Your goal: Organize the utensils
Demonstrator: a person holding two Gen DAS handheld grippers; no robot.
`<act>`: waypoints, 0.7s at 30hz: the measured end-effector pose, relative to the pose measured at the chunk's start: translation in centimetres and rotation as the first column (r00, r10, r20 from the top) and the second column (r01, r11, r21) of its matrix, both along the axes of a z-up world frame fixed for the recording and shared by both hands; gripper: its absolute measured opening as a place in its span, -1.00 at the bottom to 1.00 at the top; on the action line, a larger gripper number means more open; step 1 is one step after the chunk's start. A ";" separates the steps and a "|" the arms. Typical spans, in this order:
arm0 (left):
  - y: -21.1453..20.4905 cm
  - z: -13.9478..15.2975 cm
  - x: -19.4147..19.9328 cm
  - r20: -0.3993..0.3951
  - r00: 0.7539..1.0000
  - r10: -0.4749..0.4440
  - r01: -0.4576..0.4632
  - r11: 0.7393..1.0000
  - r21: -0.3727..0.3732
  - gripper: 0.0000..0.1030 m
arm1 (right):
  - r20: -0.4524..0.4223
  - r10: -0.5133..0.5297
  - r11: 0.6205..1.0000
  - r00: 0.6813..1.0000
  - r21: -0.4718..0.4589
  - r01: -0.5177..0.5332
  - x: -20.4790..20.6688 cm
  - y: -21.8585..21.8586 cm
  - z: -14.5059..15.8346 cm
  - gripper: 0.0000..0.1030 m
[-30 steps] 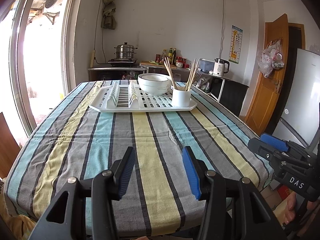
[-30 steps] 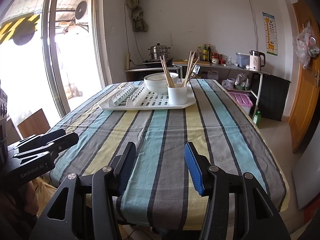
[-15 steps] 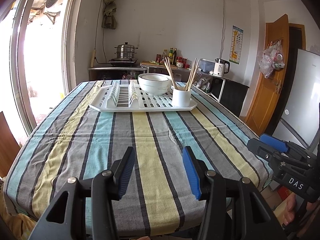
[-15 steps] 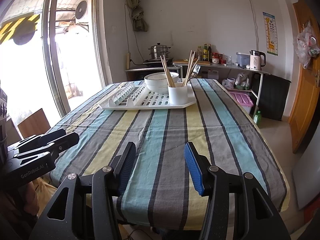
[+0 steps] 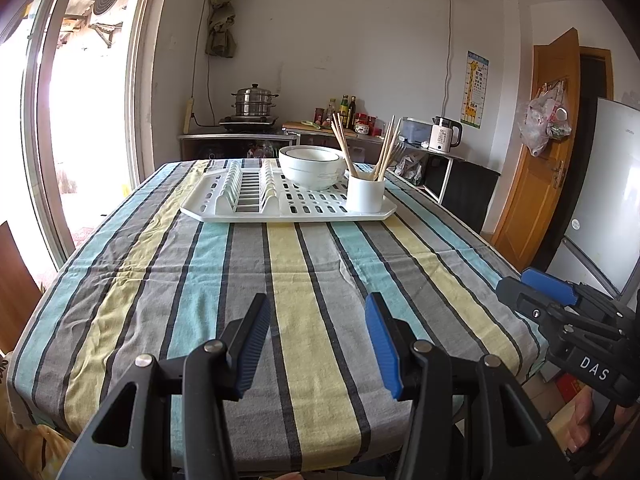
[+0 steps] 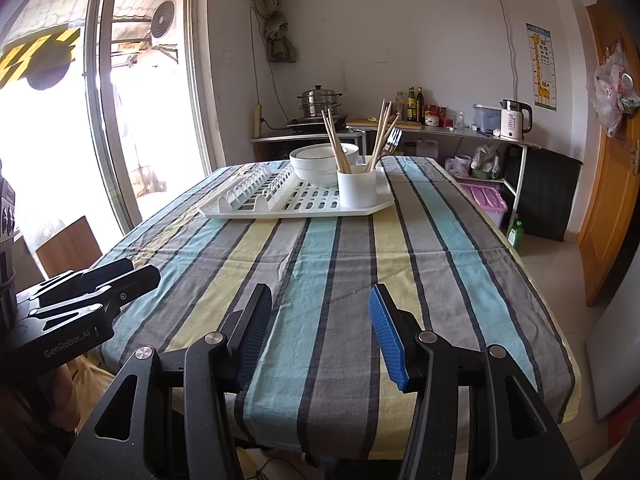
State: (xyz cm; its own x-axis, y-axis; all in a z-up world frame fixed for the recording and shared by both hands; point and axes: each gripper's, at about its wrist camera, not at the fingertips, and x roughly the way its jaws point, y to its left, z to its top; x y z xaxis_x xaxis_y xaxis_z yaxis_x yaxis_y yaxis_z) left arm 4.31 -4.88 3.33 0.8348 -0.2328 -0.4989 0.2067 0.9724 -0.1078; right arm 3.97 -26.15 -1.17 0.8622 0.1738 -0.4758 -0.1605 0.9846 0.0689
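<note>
A white dish rack tray (image 5: 224, 214) (image 6: 224, 211) lies at the far end of the striped table. On it stands a white cup (image 5: 365, 195) (image 6: 357, 189) holding several wooden chopsticks (image 5: 344, 142) (image 6: 335, 140) and a fork (image 6: 393, 138). White bowls (image 5: 312, 167) (image 6: 320, 162) are stacked behind the cup. My left gripper (image 5: 318, 322) is open and empty above the table's near edge. My right gripper (image 6: 320, 312) is open and empty, also near the front edge. Each gripper shows at the side of the other's view.
The striped tablecloth (image 5: 280, 280) covers the table. A counter with a steamer pot (image 5: 254, 104), bottles and a kettle (image 5: 444, 136) stands behind. A glass door is at the left, a wooden door (image 5: 536, 168) and a fridge (image 5: 600, 200) at the right.
Both grippers have stayed open and almost still. The left view has crept slightly forward over the table.
</note>
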 end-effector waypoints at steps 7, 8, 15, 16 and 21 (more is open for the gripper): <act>-0.1 0.0 0.0 -0.001 1.000 0.003 -0.003 1.000 0.004 0.00 | 0.000 0.000 1.000 1.000 -0.001 0.000 0.0 0.0 0.0 0.00; -0.1 -0.1 0.0 -0.001 1.000 0.003 -0.003 1.000 0.003 0.00 | 0.000 0.000 1.000 1.000 -0.001 0.000 0.0 0.0 0.0 0.00; -0.2 -0.1 -0.1 0.012 1.000 0.012 -0.012 1.000 0.022 0.00 | 0.003 0.001 1.000 1.000 -0.003 -0.001 0.0 0.1 -0.1 0.00; -0.3 -0.1 0.0 0.012 1.000 0.012 -0.012 1.000 0.024 0.00 | 0.004 0.000 1.000 1.000 -0.003 0.000 0.0 0.1 -0.1 0.00; -0.3 -0.2 0.0 0.012 1.000 0.014 -0.014 1.000 0.026 0.00 | 0.005 -0.001 1.000 1.000 -0.006 0.001 0.0 0.3 -0.2 0.00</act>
State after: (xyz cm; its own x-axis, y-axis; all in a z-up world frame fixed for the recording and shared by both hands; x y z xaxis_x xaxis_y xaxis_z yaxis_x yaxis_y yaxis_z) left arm 4.35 -5.16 3.13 0.8438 -0.2078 -0.4947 0.1942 0.9777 -0.0795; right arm 3.94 -25.87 -1.32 0.8645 0.1704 -0.4728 -0.1600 0.9851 0.0625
